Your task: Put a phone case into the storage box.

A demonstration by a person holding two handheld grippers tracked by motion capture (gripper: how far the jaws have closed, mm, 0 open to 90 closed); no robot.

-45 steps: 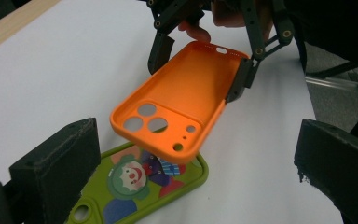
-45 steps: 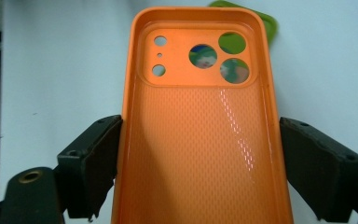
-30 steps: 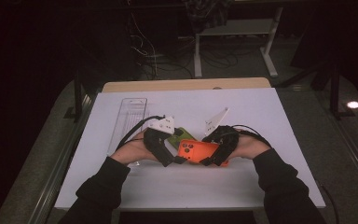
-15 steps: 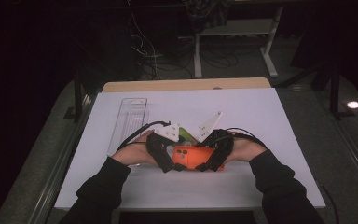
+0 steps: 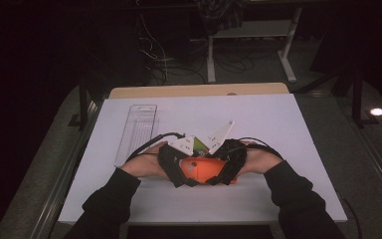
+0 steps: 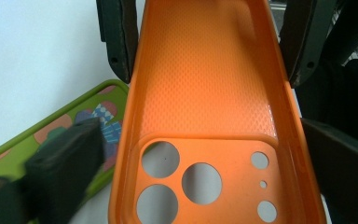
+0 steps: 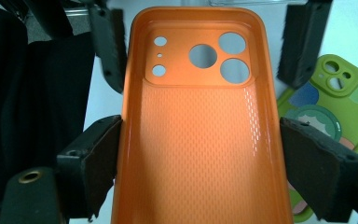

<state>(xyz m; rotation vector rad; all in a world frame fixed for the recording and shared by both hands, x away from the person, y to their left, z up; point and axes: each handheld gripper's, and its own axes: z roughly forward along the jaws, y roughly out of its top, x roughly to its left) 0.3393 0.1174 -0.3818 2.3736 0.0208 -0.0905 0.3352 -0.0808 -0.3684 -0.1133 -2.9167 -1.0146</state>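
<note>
An orange phone case (image 5: 204, 169) hangs hollow side up between my two grippers, which face each other over the white table. My right gripper (image 7: 198, 163) is shut on its plain end (image 7: 196, 154), both pads on the rims. My left gripper (image 6: 200, 172) straddles the camera-hole end (image 6: 200, 182). Its jaws have just been closing with the case between them, and a thin gap still shows at the left pad (image 6: 70, 158). A green patterned phone case (image 7: 335, 93) lies flat on the table beside and beneath them, also seen as the green case (image 6: 37, 135).
A clear plastic tray (image 5: 138, 127) lies at the back left of the white mat (image 5: 288, 129). Black sleeves (image 5: 298, 194) reach in from the near edge. Cables trail from both grippers. A wooden strip (image 5: 199, 90) borders the far side.
The two hands have come together and a little nearer the front edge. The left gripper has slid right over the camera end of the orange case held by the right gripper.
</note>
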